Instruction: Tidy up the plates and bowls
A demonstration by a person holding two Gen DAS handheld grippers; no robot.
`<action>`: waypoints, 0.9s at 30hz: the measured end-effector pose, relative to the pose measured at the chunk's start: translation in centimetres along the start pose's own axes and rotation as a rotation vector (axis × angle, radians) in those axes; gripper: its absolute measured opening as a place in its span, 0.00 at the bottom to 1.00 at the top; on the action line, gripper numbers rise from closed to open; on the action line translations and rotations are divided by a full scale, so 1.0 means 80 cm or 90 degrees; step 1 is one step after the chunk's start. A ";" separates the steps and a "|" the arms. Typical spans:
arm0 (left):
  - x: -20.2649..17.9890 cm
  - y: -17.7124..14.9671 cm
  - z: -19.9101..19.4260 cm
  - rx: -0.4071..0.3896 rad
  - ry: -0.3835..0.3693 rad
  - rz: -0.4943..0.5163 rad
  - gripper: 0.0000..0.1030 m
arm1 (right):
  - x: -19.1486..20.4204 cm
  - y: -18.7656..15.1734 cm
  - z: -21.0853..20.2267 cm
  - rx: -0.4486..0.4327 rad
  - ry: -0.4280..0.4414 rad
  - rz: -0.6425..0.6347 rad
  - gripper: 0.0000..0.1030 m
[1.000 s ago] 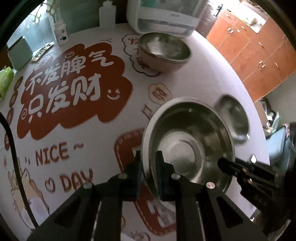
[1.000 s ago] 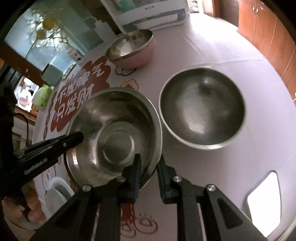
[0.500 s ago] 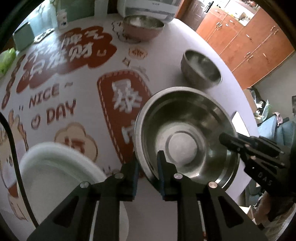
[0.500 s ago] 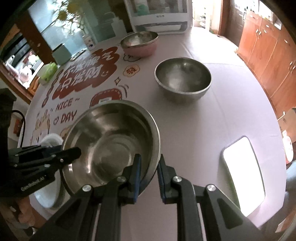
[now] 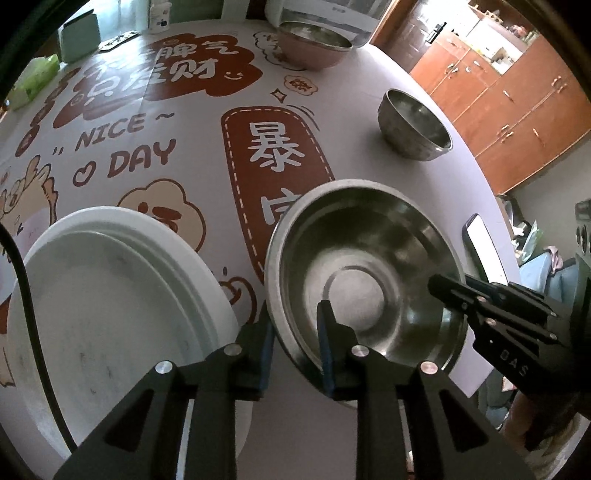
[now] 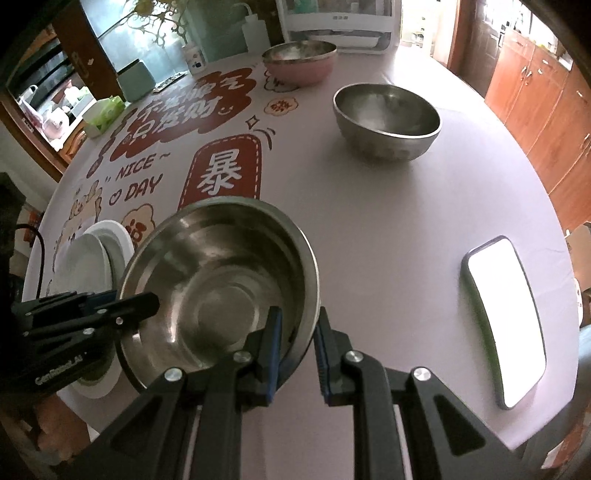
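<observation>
A wide steel bowl (image 5: 369, 273) is held over the near table edge by both grippers. My left gripper (image 5: 295, 328) is shut on its left rim, my right gripper (image 6: 298, 332) on its right rim; the bowl (image 6: 221, 280) also fills the right wrist view. White stacked plates (image 5: 110, 295) lie just left of it, also seen in the right wrist view (image 6: 92, 258). A smaller steel bowl (image 6: 386, 118) stands further back, also in the left wrist view (image 5: 413, 125). A pink bowl (image 6: 299, 62) stands at the far side.
A lit phone (image 6: 506, 317) lies at the table's right edge. A white appliance (image 6: 340, 22), a bottle (image 6: 255, 33), a green box (image 6: 136, 81) and tissues (image 6: 103, 114) line the far rim. The tablecloth (image 5: 166, 122) carries red print.
Both grippers carried the wide bowl back from the table's middle toward the near edge, next to the white plates. The jaws look a little wider apart on the rim.
</observation>
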State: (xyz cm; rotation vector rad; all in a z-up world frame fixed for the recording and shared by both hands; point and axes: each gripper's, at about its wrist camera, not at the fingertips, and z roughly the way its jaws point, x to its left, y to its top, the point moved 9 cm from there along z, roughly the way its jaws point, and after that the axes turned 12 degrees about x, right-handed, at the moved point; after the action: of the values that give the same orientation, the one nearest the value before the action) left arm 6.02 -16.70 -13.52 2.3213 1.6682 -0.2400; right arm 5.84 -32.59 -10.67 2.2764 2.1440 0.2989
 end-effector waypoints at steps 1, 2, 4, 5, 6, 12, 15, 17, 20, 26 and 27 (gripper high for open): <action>0.000 -0.001 0.001 -0.001 0.001 0.001 0.21 | 0.000 -0.001 0.002 0.001 0.000 0.000 0.16; 0.000 -0.004 0.002 -0.006 0.002 0.004 0.22 | 0.000 -0.002 0.003 0.001 0.002 0.001 0.16; -0.001 -0.004 0.003 -0.017 0.004 0.011 0.26 | 0.001 -0.003 0.003 -0.001 0.005 0.004 0.16; -0.002 -0.005 0.003 -0.023 0.006 0.014 0.30 | 0.000 -0.003 0.002 -0.004 0.010 0.005 0.16; -0.003 -0.007 0.001 -0.032 0.013 0.019 0.32 | 0.000 -0.003 0.001 -0.007 0.011 0.005 0.16; 0.002 -0.007 -0.024 -0.083 0.021 0.025 0.62 | -0.007 -0.003 -0.027 -0.073 0.001 0.014 0.36; 0.007 -0.005 -0.037 -0.100 0.015 0.014 0.63 | -0.006 -0.004 -0.041 -0.100 0.009 0.010 0.37; 0.011 -0.003 -0.048 -0.116 0.016 0.013 0.63 | -0.004 -0.005 -0.050 -0.116 0.015 0.007 0.37; 0.015 0.002 -0.062 -0.143 0.030 0.011 0.65 | -0.001 -0.006 -0.057 -0.125 0.027 0.004 0.37; 0.019 0.005 -0.081 -0.174 0.044 0.009 0.67 | 0.000 -0.006 -0.060 -0.133 0.027 0.005 0.37; 0.019 0.005 -0.082 -0.177 0.047 0.010 0.67 | 0.001 -0.006 -0.062 -0.135 0.028 0.005 0.37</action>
State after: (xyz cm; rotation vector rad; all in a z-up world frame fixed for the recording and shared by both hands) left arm 6.70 -13.40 -7.65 2.1570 1.6002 0.0784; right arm 4.69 -33.14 -5.88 2.1808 2.0138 0.5529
